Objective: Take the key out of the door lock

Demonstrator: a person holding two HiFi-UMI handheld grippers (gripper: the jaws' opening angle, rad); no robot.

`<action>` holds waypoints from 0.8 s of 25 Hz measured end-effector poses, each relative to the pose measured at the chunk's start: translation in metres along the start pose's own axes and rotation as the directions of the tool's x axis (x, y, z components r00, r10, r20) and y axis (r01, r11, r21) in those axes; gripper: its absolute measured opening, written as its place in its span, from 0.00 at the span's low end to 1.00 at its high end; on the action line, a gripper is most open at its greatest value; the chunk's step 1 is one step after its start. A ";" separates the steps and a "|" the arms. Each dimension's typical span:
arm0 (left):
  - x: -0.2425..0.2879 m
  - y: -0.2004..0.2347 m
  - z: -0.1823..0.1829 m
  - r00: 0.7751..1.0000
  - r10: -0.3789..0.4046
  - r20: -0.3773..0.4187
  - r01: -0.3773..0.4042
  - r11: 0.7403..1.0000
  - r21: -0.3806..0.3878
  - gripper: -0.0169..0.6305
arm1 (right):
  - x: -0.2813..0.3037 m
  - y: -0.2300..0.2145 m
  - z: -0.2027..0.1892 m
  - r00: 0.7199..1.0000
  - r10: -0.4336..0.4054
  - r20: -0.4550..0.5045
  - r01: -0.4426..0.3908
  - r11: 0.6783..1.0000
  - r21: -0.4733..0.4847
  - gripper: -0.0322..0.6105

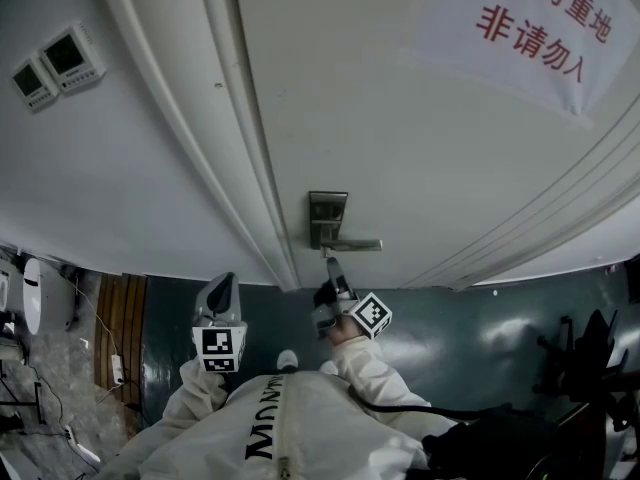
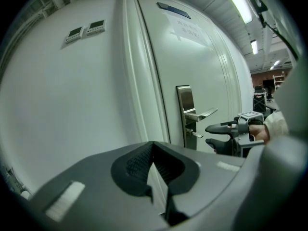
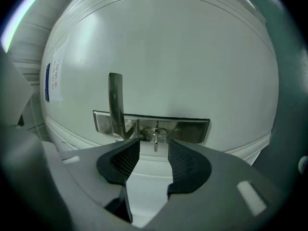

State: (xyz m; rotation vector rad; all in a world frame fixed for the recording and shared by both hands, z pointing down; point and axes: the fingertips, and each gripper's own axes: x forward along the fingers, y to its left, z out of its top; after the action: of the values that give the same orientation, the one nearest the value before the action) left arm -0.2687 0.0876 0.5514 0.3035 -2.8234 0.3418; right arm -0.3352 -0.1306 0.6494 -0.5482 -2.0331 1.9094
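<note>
Status: extraction not started. Grey two-jaw L tongs (image 2: 153, 145): in front of wall left of door frame, well apart from lock; jaws closed tip to tip, nothing held. Small silver metal key (image 3: 155, 139): seated in cylinder of brushed-steel lock plate (image 3: 192, 129), below steel lever handle (image 3: 115, 100), near left edge of white door (image 1: 400, 118). Grey R tongs (image 3: 153, 148): jaws approx. half open, empty, aligned w/ key, short of it. Remaining: grip, withdraw. Only receptacle: cylinder, holding key.
</note>
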 end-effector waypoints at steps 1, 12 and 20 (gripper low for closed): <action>0.000 0.000 0.000 1.000 -0.001 0.000 0.001 1.000 -0.001 0.03 | 0.003 -0.001 0.000 1.000 -0.004 0.002 0.004 1.000 0.008 0.31; -0.001 0.006 -0.003 1.000 -0.004 -0.007 0.004 1.000 -0.004 0.03 | 0.030 -0.011 0.005 0.999 0.003 0.034 -0.005 0.999 0.048 0.29; -0.002 0.010 -0.004 1.000 -0.006 -0.007 0.006 1.000 -0.001 0.03 | 0.040 -0.003 0.009 0.998 0.026 0.053 -0.029 0.998 0.055 0.20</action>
State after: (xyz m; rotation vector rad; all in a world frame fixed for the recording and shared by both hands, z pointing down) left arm -0.2685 0.0980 0.5528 0.3103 -2.8149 0.3389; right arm -0.3751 -0.1201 0.6499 -0.5205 -2.0069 2.0097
